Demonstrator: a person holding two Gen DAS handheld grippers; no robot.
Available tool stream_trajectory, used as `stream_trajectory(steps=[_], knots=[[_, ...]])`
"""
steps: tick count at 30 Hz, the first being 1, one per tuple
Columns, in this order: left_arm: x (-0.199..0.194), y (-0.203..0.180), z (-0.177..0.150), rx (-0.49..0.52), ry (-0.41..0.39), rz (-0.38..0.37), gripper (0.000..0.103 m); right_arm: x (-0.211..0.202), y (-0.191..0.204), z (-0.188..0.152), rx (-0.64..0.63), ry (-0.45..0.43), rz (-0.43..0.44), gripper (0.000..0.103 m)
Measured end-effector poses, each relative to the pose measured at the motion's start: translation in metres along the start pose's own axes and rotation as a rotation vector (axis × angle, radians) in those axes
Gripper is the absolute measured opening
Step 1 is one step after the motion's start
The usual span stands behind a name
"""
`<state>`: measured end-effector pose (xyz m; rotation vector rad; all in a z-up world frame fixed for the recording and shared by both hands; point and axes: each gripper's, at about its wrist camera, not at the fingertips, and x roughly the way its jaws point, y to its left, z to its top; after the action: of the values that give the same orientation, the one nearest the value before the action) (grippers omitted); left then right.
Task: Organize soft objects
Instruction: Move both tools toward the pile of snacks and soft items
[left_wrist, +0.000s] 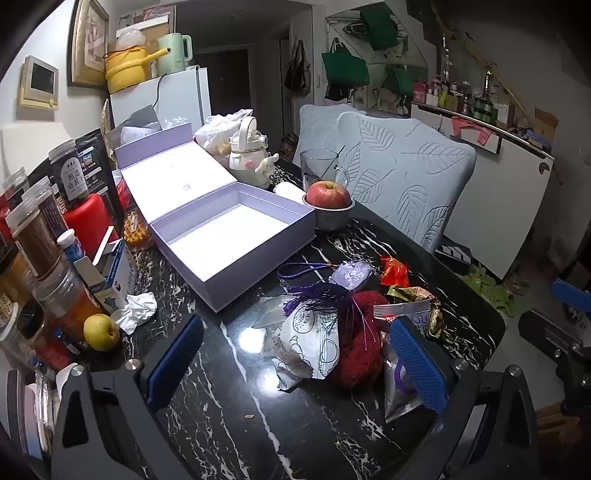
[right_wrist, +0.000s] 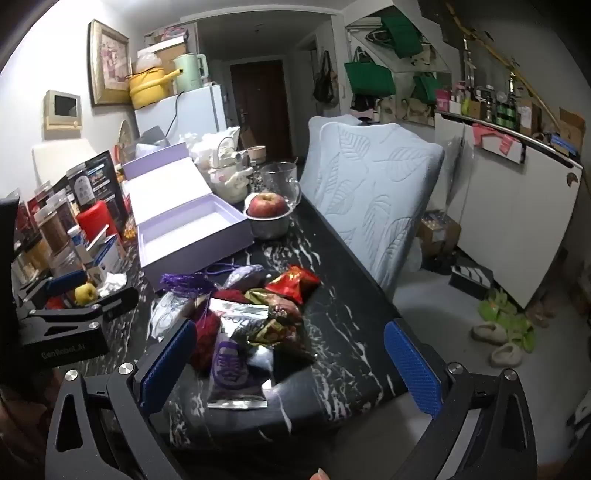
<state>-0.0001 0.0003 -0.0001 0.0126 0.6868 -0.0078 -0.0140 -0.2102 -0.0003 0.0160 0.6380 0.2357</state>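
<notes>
Lavender card box (left_wrist: 236, 236) sits open and empty on the black marbled table (left_wrist: 229, 406), lid flung back, likely the place meant for the soft things. Just in front of the box lies the heap: red yarn ball (left_wrist: 360, 343), printed cloth pouch (left_wrist: 314, 343), small lilac sachet (left_wrist: 349, 275) with purple tassel (left_wrist: 321, 295), red wrapper (left_wrist: 395, 271), clear packet (left_wrist: 400, 387). Left gripper (left_wrist: 295, 365) hovers over the near edge of the heap, tongs wide, nothing between the pads. Right gripper (right_wrist: 291, 369) likewise wide and empty, straddling the packet (right_wrist: 236, 365) on the side of the heap away from the box. Judgement: sorting not yet begun. Left view shows the yellow apple (left_wrist: 100, 331) and crumpled tissue (left_wrist: 136, 310) beside the box; right view alone shows slippers (right_wrist: 506, 332) on the floor and the left gripper's body from the side.
</notes>
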Motion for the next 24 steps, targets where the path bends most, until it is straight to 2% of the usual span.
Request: stream_trajectory(steps=[8,24], knots=[[-0.0034,-0.0085,0.0021,0.016,0.004,0.002,0.103,0.001,0.0017,0.0034,0.0,0.01,0.001,0.103],[-0.0031,-0.0002,0.0013,0.013,-0.002,-0.012,0.103,0.0056,0.0064,0.0005,-0.03,0.02,-0.002,0.103]])
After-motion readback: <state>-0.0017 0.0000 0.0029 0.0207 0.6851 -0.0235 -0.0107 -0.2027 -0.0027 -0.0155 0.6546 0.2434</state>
